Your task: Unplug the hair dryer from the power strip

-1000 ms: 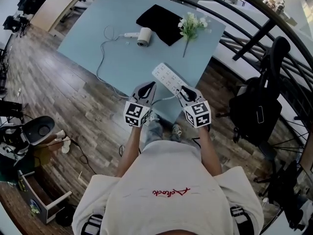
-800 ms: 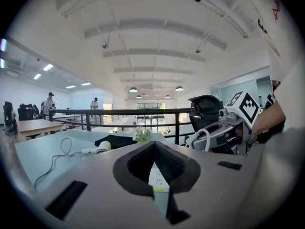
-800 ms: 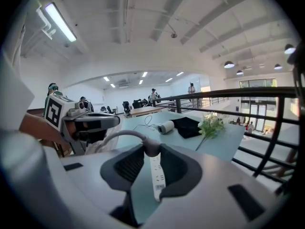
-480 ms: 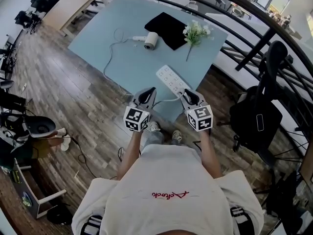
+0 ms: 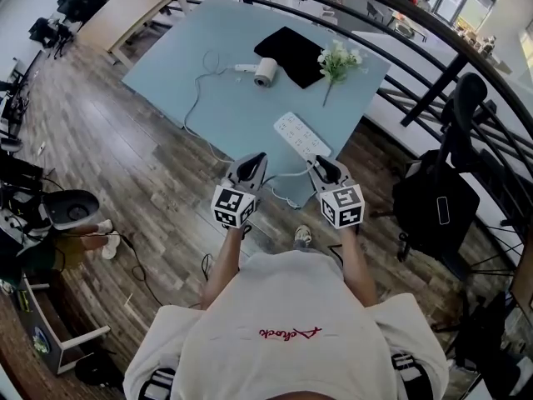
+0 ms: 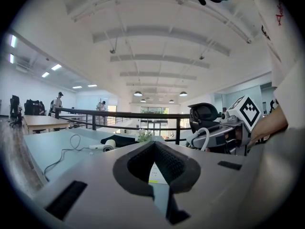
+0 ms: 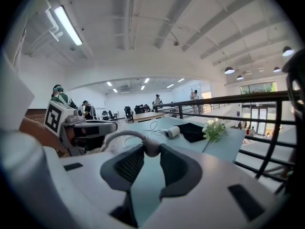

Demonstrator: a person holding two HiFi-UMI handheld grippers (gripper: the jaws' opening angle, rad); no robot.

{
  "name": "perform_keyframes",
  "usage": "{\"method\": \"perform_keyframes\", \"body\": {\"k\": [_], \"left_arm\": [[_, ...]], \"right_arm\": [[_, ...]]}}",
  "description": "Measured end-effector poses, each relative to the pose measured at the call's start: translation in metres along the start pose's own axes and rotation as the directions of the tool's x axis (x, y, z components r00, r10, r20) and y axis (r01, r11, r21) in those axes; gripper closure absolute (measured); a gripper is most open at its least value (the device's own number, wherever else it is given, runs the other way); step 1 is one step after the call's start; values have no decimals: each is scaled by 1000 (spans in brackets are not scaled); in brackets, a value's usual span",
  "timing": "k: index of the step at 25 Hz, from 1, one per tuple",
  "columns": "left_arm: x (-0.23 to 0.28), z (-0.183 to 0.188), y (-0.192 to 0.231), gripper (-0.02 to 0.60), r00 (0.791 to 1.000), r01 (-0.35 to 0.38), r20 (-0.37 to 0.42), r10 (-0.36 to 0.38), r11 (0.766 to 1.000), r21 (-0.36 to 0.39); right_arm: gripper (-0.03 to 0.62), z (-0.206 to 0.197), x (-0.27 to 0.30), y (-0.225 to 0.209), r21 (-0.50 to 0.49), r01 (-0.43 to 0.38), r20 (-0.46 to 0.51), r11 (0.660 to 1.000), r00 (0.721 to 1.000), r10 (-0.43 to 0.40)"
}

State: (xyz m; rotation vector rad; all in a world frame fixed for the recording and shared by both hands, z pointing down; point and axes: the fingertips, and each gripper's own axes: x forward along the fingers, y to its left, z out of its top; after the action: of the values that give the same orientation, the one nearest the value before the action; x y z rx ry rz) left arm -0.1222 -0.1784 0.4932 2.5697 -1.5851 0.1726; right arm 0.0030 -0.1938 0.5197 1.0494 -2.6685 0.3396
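Your tabletop is a smooth, matt pale-blue surface, and the floor is grained wood plank. The power strip and hair dryer look like smooth white plastic, the black mat like matt cloth. Your right gripper has a matt grey plastic shell and ribbed black jaws. The plug between them is smooth grey.

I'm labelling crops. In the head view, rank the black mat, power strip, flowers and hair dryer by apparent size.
1. black mat
2. power strip and flowers: about alike, and the strip is nearer the camera, so unranked
3. hair dryer
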Motion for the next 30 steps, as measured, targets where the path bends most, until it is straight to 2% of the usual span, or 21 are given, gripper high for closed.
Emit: {"method": "perform_keyframes", "body": {"k": [6,13,20,30], "left_arm": [[-46,-8,6,574,1000,-9,8,9,1000,-20],[-91,-10,-7,574,1000,12,24,-12,1000,-28],[-120,-13,-33,574,998,52,34,-51,998,-19],[-156,-9,-61,574,997,66,49,-66,998,2]], "right_arm": [[479,-7,-14,37,19,22,15,1000,1000,-22],[479,-14,-43,78,29,43,37,999,998,-44],[479,-25,-75,101,51,76,57,996,995,-79],[479,-34,-115,126,58,106,79,993,991,-111]]}}
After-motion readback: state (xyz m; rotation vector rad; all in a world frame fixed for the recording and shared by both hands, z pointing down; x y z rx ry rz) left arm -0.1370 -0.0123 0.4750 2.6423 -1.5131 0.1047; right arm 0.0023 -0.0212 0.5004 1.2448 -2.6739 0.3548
